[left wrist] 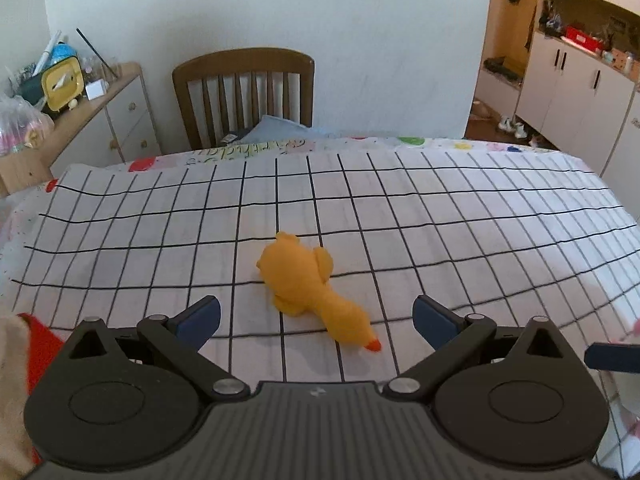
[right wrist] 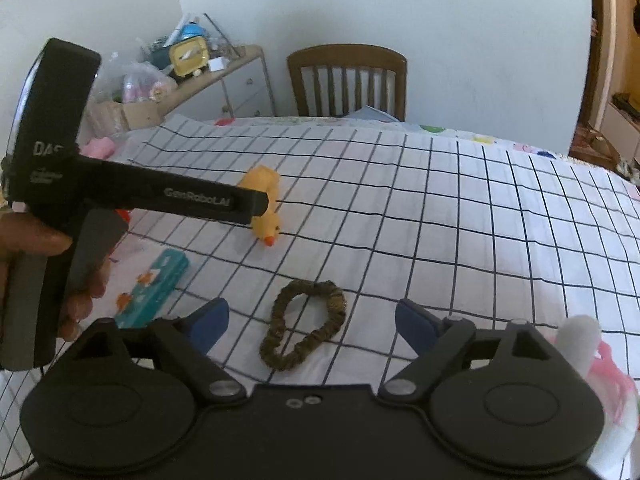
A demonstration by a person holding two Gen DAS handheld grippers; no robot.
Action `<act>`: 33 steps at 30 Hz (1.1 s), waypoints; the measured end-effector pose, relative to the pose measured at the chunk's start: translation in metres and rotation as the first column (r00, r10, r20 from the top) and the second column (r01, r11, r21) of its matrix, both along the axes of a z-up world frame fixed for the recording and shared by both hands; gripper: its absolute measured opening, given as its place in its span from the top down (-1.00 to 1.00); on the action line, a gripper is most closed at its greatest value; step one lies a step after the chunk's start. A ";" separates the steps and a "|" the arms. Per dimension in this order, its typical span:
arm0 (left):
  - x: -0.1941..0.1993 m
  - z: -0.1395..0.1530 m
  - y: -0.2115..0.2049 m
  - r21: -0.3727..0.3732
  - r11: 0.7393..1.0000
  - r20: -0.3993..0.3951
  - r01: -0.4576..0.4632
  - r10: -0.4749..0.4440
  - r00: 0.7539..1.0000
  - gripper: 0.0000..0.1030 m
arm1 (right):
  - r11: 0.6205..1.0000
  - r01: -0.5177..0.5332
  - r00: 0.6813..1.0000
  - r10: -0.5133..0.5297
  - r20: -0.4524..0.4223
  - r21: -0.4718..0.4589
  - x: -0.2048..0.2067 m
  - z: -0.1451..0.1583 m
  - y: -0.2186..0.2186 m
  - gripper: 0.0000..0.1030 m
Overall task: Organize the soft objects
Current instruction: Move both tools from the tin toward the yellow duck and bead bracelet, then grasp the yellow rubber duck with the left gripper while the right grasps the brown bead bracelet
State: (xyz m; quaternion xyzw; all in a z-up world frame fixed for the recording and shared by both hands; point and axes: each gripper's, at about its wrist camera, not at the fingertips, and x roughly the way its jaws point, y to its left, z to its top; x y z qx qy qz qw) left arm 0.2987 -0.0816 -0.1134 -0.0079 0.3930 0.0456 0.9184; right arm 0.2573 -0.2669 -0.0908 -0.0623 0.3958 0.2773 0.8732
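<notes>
Here, left to right: red cloth (left wrist: 38, 334) and a beige fabric edge at the near-left corner of the desk (left wrist: 460, 208), under a white black-grid cover. Left tongs (left wrist: 316, 314) released, blue pads spread wide, hovering just above the cover and gripping nothing. Between and a little beyond those pads, yellow plush duck (left wrist: 306, 284) lying flat, orange beak pointing toward the camera, body toward the wooden chair (left wrist: 244, 96) at the far edge. At far right of that view, a blue pad tip of the other tool.

From the right wrist: left hand (right wrist: 36, 256) wrapped round the black handle at far left, its long body crossing in front of the duck (right wrist: 266, 204). Nearer, teal pencil case (right wrist: 154, 290) lying flat, left of centre. Right tongs (right wrist: 312, 320) likewise spread apart and unloaded, with brown scrunchie (right wrist: 304, 326) lying on the cover between the pads, touching neither. Far right, pink-and-white plush toy (right wrist: 596, 364) beside the tongs' housing.
</notes>
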 end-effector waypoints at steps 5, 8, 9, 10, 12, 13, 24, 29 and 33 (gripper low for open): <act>0.024 -0.012 0.000 0.020 1.000 -0.024 -0.009 0.010 1.000 -1.00 | 1.000 0.008 1.000 -0.008 -0.018 -0.003 0.012 -0.011 0.006 -0.67; 0.035 -0.020 0.005 0.009 0.999 -0.041 -0.035 0.035 0.999 -1.00 | 1.000 0.002 0.999 -0.002 -0.041 -0.005 0.018 -0.018 0.011 -0.67; 0.038 -0.022 0.007 -0.001 0.999 -0.045 -0.042 0.042 0.998 -1.00 | 1.000 0.001 0.999 -0.001 -0.046 -0.011 0.020 -0.020 0.013 -0.67; 0.041 -0.025 0.009 -0.008 0.999 -0.050 -0.047 0.047 0.998 -1.00 | 1.000 0.001 0.999 -0.002 -0.047 -0.019 0.022 -0.023 0.014 -0.66; 0.045 -0.031 0.011 0.001 0.998 -0.054 -0.062 0.062 0.997 -1.00 | 1.000 0.005 0.999 -0.006 -0.054 -0.031 0.025 -0.028 0.015 -0.62; 0.046 -0.033 0.012 0.011 0.997 -0.051 -0.071 0.072 0.996 -1.00 | 0.999 0.010 0.998 -0.012 -0.061 -0.033 0.027 -0.030 0.015 -0.62; 0.059 -0.050 0.021 -0.003 0.994 -0.063 -0.105 0.105 0.992 -0.98 | 0.998 -0.023 0.998 0.020 -0.067 -0.057 0.031 -0.043 0.032 -0.60; 0.061 -0.051 0.022 -0.009 0.994 -0.054 -0.112 0.112 0.992 -0.95 | 0.996 -0.031 0.999 0.027 -0.047 -0.087 0.033 -0.048 0.040 -0.62; 0.060 -0.049 0.022 -0.002 0.994 -0.037 -0.106 0.105 0.994 -0.65 | 0.993 -0.035 0.999 0.034 -0.016 -0.110 0.031 -0.051 0.045 -0.51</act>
